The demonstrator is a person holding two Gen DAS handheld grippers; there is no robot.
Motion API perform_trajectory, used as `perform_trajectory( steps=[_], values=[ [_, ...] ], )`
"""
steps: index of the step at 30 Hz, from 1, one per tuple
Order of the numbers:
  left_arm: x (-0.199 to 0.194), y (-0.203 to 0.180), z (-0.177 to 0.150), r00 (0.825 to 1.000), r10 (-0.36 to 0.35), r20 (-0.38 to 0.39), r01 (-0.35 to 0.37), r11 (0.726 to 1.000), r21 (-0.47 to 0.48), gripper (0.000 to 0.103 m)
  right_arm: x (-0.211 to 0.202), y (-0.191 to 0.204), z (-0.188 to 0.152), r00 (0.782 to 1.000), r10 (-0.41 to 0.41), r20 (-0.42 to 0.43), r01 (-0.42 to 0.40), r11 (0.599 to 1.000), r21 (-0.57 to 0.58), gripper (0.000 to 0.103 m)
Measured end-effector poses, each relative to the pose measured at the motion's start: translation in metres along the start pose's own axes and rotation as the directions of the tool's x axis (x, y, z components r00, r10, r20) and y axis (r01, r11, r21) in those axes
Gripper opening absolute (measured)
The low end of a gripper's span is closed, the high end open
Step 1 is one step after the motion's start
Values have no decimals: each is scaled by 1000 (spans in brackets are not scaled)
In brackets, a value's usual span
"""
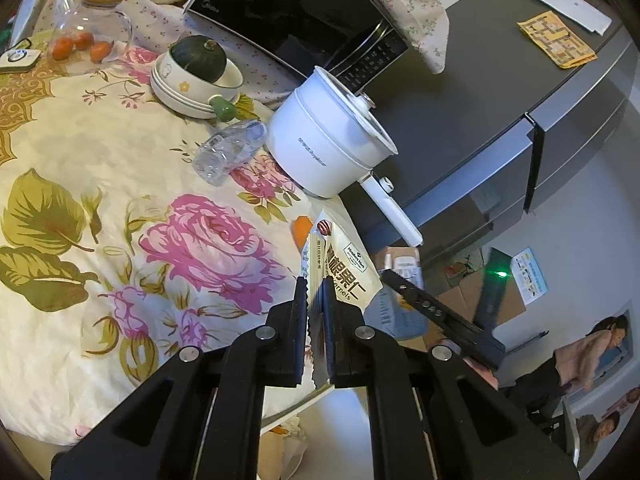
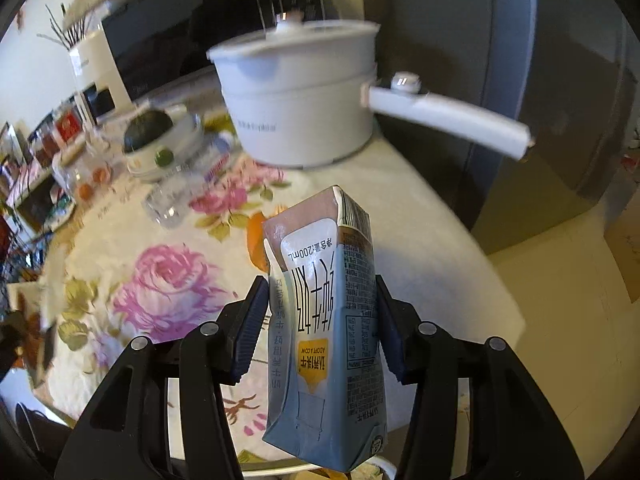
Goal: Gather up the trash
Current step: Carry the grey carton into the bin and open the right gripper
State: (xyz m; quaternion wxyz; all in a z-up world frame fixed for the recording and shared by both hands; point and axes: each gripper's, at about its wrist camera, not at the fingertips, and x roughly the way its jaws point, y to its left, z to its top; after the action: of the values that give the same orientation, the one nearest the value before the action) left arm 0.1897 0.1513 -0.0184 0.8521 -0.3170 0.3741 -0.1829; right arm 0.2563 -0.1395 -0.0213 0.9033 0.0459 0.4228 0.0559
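Here the milk carton (image 2: 328,320), a small blue and white one with a yellow label, stood nearly upright between the pads of the right gripper (image 2: 320,320). The jaws were closed on its two narrow sides at a middling width, and the carton hung clear above the near edge of the table (image 2: 420,216). That gripper pointed steeply down toward the flowered tablecloth (image 2: 168,280).

The left gripper (image 1: 316,300) was angled down more gently over the same edge. Its jaws were almost together, pinching the flat cream snack packet (image 1: 344,264) by its serrated end. The packet stuck forward and up past the fingertips, its printed face showing.

In the left wrist view one dark finger of the right gripper (image 1: 424,304) reached in from the right, just beside the packet, with part of the carton below it.

Farther out on the cloth lay a crushed clear plastic bottle (image 1: 230,152) on its side. Just beyond it stood a white electric pot (image 1: 320,144) with its long handle over the table's edge. A dark green squash (image 1: 200,58) sat in stacked bowls (image 1: 192,96), and a glass jar (image 1: 90,28) with a wooden lid held small orange fruit. A microwave (image 1: 296,12) stood behind, and a grey refrigerator (image 1: 500,92) beside the table.
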Motion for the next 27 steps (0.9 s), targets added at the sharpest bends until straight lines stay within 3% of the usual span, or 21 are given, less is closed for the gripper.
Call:
perform_trajectory(
  steps=[6, 11, 14, 15, 19, 21, 25, 27],
  values=[
    [-1, -9, -5, 1000, -17, -7, 18, 1000, 24, 8, -44, -6, -26, 996, -72, 52, 70, 997, 44, 49],
    [-1, -17, -11, 999, -29, -19, 30, 998, 46, 8, -70, -12, -70, 993, -117, 34, 114, 992, 60, 50],
    [-1, -24, -16, 999, -36, -30, 38, 997, 68, 8, -77, -16, -104, 994, -107, -26, 109, 991, 72, 50],
    [0, -25, -17, 999, -38, -33, 40, 997, 73, 8, -79, -16, -112, 993, -109, -41, 112, 991, 77, 52],
    [4, -36, -28, 997, -44, -60, 50, 993, 104, 8, -94, -19, -140, 989, -149, -24, 151, 983, 109, 90],
    [5, -40, -33, 996, -48, -71, 56, 991, 118, 8, -105, -22, -146, 980, -199, 23, 195, 974, 115, 96],
    [12, -50, -45, 992, -57, -109, 73, 987, 143, 8, -110, -36, -148, 961, -271, 62, 261, 957, 127, 96],
    [15, -54, -50, 989, -67, -130, 87, 984, 154, 8, -110, -44, -151, 931, -349, 108, 335, 934, 127, 96]
  ],
)
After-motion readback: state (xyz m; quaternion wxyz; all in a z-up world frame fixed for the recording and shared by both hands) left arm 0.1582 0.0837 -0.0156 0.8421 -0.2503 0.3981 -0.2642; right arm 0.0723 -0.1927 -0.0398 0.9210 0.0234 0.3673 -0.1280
